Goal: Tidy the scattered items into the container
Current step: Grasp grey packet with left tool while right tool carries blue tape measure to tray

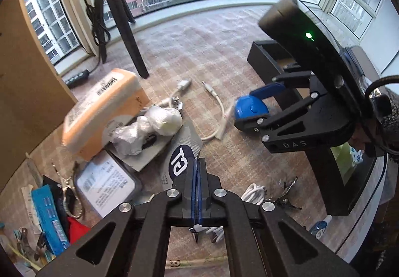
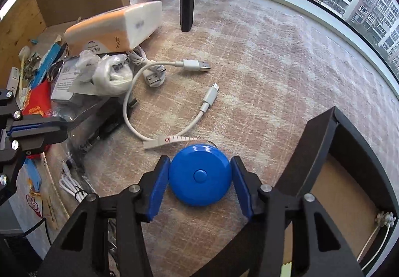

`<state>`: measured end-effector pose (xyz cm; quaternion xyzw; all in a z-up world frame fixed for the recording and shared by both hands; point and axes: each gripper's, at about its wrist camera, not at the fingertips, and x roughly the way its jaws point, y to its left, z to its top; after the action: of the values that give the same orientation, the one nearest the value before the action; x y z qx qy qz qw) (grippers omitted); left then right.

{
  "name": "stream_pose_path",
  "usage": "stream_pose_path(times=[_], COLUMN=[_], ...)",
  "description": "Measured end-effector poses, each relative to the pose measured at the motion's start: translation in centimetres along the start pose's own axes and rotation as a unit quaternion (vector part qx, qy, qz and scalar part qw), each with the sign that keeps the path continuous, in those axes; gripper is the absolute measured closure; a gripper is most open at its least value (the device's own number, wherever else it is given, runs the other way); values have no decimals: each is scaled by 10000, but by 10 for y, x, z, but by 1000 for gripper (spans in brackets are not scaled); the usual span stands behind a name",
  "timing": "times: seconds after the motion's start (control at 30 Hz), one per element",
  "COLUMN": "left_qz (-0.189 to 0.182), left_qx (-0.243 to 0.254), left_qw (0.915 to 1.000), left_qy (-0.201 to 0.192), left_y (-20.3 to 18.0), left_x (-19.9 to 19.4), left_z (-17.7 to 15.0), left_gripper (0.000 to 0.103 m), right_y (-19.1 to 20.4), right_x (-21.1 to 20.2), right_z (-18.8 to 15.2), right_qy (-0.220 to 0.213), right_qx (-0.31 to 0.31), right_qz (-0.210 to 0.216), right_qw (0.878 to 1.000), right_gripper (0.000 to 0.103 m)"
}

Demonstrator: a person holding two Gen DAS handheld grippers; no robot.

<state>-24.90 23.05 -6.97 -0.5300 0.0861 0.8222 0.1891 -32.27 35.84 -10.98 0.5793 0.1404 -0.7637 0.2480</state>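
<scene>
The right claw (image 2: 200, 188) straddles a round blue plastic tape measure (image 2: 199, 174) lying flat on the pale checked cloth of the worktop (image 2: 274, 65). Its blue fingers (image 2: 158, 192) stand just beside the disc's two sides, apart and seemingly not yet pressing; whether they touch cannot be told for certain. A short tongue of white tape sticks out from the disc's far edge. Immediately to the right sits the black open-topped box (image 2: 321, 132), the container, with a brown cardboard floor; only a small white cable (image 2: 384, 221) shows in its corner, the rest looking bare.

The left claw (image 1: 198, 177) has its fingers pressed together, pinched on the edge of a flat grey packet with a dark oval label (image 1: 180, 152) at the fringe of the heap.

Judged from this, the tidying is at an early stage. Nearly everything is outside the box: a white USB cable (image 2: 159, 82), an orange-and-white wrapped tissue pack (image 2: 114, 27), a crumpled white plastic bag (image 2: 109, 72), a coiled white cord (image 1: 254, 193), metal clips (image 1: 286, 192), and the jumble of cartons and sachets at the left. The tape measure looks to be the next item in.
</scene>
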Motion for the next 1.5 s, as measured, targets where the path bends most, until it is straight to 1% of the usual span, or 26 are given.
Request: stream_pose_path(times=[0.13,0.23,0.33,0.4,0.53,0.6,0.7,0.87,1.03,1.17,1.2,1.23,1.27,1.3,1.33,1.37,1.5], left_qz=[4,-84,-183,-297,-492,-651,-896,-1198,-1251,-1238,-1264,-1258,-1224,-1207,-1207,-1176,-1022], left_qx=[-78,-206,-288,-258,-31,111,339,680,938,1083,1089,1072,1050,1064,1116,1160,1184], left_qw=[9998,9994,9985,9979,9968,9955,9927,9871,9841,9829,9830,9839,9849,9846,9833,9828,9846], left_qy=[-157,-282,-427,-510,-632,-673,-728,-817,-847,-825,-765,-674,-627,-686,-782,-826,-783], left_y=[8,13,12,5,-23,-43,-76,-125,-162,-184,-188,-192,-195,-196,-197,-196,-182], left_x=[-14,-26,-40,-49,-59,-61,-63,-65,-61,-57,-55,-53,-51,-52,-54,-55,-57], left_z=[2,3,5,8,14,18,28,44,63,75,77,80,81,80,78,75,68], left_gripper=[103,103,103,103,103,103,103,103,103,102,98,82,69,51,52,52,57], right_y=[-1,-1,-7,-8,-28,-42,-68,-114,-151,-170,-173,-174,-175,-175,-174,-174,-166], right_x=[-18,-34,-55,-67,-87,-100,-115,-135,-156,-161,-161,-159,-159,-161,-163,-166,-174], right_z=[-1,-2,-18,-25,-41,-55,-76,-109,-139,-158,-161,-164,-167,-169,-171,-173,-172], right_qy=[-218,-389,-570,-672,-827,-889,-967,-1027,-1112,-1080,-1037,-1007,-1020,-1094,-1204,-1291,-1517], right_qx=[138,215,321,402,663,832,1096,1591,2027,2205,2216,2220,2243,2264,2266,2270,2236], right_qz=[79,106,141,84,-120,-215,-404,-693,-899,-960,-905,-876,-933,-1026,-1082,-1078,-858], right_qw=[9996,9990,9978,9969,9943,9923,9884,9795,9687,9646,9654,9659,9647,9624,9604,9593,9589], right_gripper=[54,54,54,54,54,54,54,54,54,54,54,53,47,44,41,41,41])
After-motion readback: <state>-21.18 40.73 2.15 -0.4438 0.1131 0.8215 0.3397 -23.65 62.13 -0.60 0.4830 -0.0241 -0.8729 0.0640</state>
